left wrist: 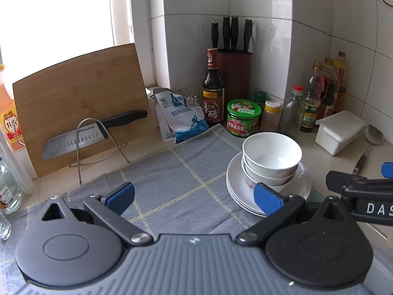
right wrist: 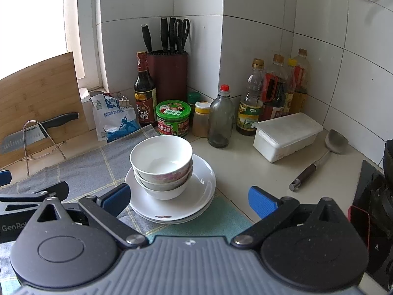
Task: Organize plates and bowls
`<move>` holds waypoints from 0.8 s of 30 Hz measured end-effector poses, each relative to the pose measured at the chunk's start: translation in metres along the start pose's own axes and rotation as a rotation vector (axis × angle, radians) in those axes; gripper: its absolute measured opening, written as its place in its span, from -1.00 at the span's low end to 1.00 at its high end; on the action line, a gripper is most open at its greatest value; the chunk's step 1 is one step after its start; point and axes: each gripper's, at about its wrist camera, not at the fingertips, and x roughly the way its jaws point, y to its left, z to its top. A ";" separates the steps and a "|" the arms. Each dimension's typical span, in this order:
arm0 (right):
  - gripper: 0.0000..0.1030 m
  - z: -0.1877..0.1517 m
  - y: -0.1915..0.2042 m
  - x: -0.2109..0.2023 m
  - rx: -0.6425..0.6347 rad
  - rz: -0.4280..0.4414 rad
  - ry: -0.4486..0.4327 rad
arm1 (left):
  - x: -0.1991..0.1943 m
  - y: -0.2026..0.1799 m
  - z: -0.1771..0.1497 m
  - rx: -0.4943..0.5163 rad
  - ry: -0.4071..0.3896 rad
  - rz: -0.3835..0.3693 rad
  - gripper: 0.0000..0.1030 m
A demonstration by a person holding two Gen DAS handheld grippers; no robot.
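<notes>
A stack of white bowls (left wrist: 271, 157) sits on a stack of white plates (left wrist: 239, 191) at the right edge of a grey checked cloth (left wrist: 172, 184). The right wrist view shows the same bowls (right wrist: 162, 162) on the plates (right wrist: 196, 196). My left gripper (left wrist: 194, 198) is open and empty, above the cloth, left of the stack. My right gripper (right wrist: 189, 200) is open and empty, just in front of the stack, with its left pad (right wrist: 115, 200) near the plate rim. The right gripper's finger also shows at the right of the left wrist view (left wrist: 356, 184).
Behind the stack stand a green-lidded jar (right wrist: 173, 118), a vinegar bottle (right wrist: 145, 93), a knife block (right wrist: 169, 73), oil bottles (right wrist: 272, 93) and a white lidded box (right wrist: 287, 135). A ladle (right wrist: 319, 157) lies right. A cutting board (left wrist: 81, 103) with a knife on a wire stand (left wrist: 93, 135) leans left.
</notes>
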 end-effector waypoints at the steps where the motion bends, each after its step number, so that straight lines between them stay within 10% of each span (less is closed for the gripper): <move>1: 1.00 0.000 0.000 0.000 0.002 -0.001 0.000 | 0.000 0.000 0.000 0.002 -0.001 0.000 0.99; 24: 1.00 0.001 -0.002 0.003 0.009 0.004 0.009 | 0.003 -0.003 0.003 0.007 -0.001 -0.002 0.98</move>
